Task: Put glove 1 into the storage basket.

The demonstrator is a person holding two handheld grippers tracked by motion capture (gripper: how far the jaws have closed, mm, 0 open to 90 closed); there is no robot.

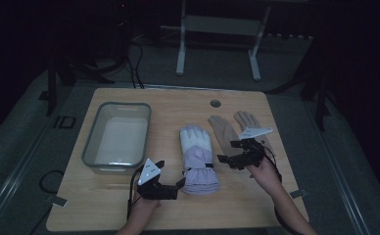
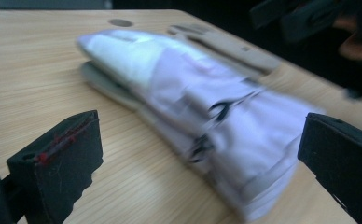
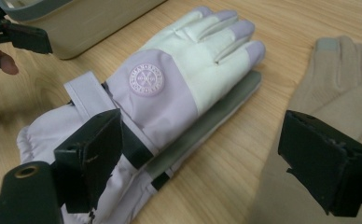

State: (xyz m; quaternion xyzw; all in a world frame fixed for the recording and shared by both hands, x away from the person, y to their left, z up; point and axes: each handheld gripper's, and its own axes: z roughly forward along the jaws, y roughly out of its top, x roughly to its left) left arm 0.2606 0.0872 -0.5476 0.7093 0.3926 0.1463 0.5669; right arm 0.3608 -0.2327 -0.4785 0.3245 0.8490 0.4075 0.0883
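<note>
A pair of lilac and white ski gloves (image 1: 198, 156) lies stacked in the middle of the wooden table (image 1: 129, 205), fingers pointing away. In the right gripper view the top lilac glove (image 3: 179, 79) shows a round badge, with a grey palm under it. My left gripper (image 1: 178, 188) stands open just left of the cuff; in its own view the open left gripper (image 2: 200, 140) frames the blurred lilac glove (image 2: 170, 79). My right gripper (image 1: 228, 152) hovers open between the lilac pair and the beige gloves (image 1: 227, 129), nothing between the right gripper (image 3: 202, 140) pads.
A clear plastic bin (image 1: 95, 132) stands on the table's left half, close to the lilac gloves. A beige glove (image 3: 337, 74) lies flat to the right. A round hole (image 1: 215, 103) sits near the table's far edge. Cables trail on the floor behind.
</note>
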